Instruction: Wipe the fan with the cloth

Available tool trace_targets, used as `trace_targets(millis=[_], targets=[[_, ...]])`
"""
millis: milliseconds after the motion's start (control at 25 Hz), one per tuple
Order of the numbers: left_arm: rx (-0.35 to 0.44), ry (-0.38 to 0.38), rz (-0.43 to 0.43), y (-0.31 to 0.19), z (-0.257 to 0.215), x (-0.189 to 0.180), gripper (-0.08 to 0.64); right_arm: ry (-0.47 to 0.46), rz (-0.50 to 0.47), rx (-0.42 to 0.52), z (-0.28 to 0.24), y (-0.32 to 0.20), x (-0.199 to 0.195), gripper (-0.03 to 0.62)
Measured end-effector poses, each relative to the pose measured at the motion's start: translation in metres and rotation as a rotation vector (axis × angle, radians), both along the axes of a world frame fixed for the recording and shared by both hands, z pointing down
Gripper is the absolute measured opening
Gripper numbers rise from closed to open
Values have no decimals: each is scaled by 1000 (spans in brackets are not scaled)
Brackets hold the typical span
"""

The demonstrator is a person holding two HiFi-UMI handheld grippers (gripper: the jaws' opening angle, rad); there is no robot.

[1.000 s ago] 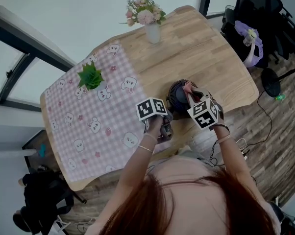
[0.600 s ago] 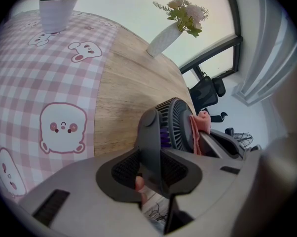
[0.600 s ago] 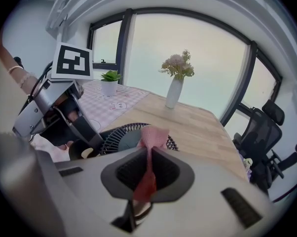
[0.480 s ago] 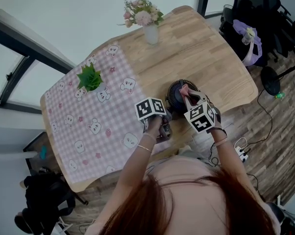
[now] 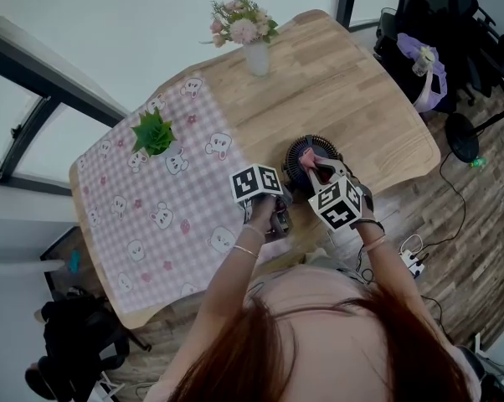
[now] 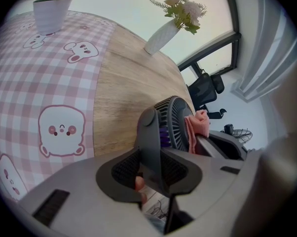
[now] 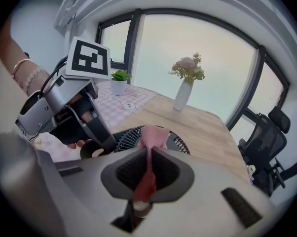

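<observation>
Two hand-held grippers were engaged on the fan (image 5: 305, 151), which stood on bare wood close to the near edge of the table (image 5: 361, 90), just right of the pink checked tablecloth (image 5: 151, 216) and directly in front of the person. The left gripper (image 6: 156, 169) had its jaws clamped on the fan's dark grey support arm, behind the grille. The right gripper (image 7: 147, 174) had its jaws pressed together on the pink cloth (image 7: 152, 136), with a thin fold pinched between the pads and the bunched free end lying against the fan's grille. The two grippers sat close together, one on each side of the fan. A small green potted plant (image 5: 154, 131) stood on the tablecloth. A white vase of flowers (image 5: 256, 53) stood on bare wood near the far edge, well apart from the fan.
</observation>
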State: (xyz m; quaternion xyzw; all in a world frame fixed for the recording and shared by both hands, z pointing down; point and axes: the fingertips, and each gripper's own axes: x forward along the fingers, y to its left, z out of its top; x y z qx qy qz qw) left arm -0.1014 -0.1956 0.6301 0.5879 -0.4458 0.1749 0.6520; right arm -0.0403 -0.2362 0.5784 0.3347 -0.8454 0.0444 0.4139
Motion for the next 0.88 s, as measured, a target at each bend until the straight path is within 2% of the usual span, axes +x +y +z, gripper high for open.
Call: trace_targets(millis=[880], targets=[[-2, 5, 33, 1, 0, 1, 109, 55, -126, 2, 1, 0, -28, 25]])
